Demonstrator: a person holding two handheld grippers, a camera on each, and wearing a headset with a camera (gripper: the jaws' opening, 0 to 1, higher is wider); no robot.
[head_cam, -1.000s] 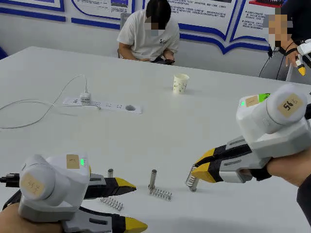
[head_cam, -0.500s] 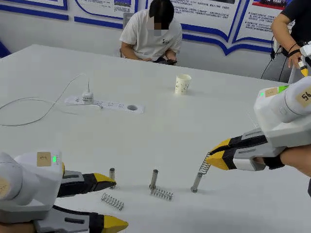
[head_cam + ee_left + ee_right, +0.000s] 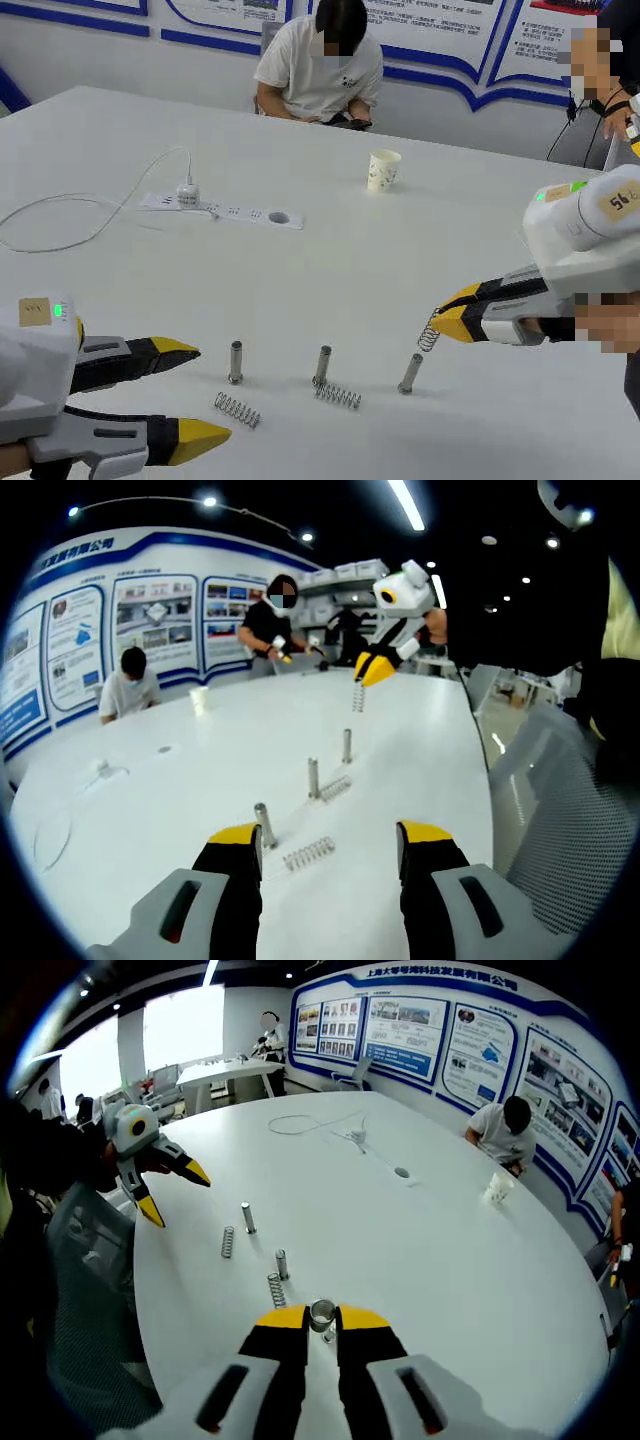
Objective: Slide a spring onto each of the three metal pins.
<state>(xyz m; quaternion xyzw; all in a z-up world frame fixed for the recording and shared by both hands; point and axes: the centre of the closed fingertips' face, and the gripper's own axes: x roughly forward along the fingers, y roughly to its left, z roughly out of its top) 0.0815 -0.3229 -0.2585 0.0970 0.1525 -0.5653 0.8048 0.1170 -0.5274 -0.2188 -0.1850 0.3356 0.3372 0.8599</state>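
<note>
Three short metal pins stand in a row near the table's front: left pin point(image 3: 236, 361), middle pin point(image 3: 322, 365), right pin point(image 3: 411, 372). My right gripper point(image 3: 445, 323) is shut on a small spring point(image 3: 429, 336), which hangs just above and right of the right pin's top. The right gripper view shows that spring point(image 3: 322, 1314) end-on between the shut jaws. Two more springs lie flat: one point(image 3: 237, 409) before the left pin, one point(image 3: 337, 395) beside the middle pin. My left gripper point(image 3: 200, 392) is open and holds nothing, left of the left pin point(image 3: 265, 825).
A paper cup point(image 3: 383, 170) stands mid-table, farther back. A white power strip point(image 3: 225, 210) with a plugged charger and cable lies to the left. One person point(image 3: 320, 60) sits at the far edge; another stands at the right.
My right gripper has risen with the spring, from low beside the right pin to just above its top. The left gripper has drawn back to the left.
</note>
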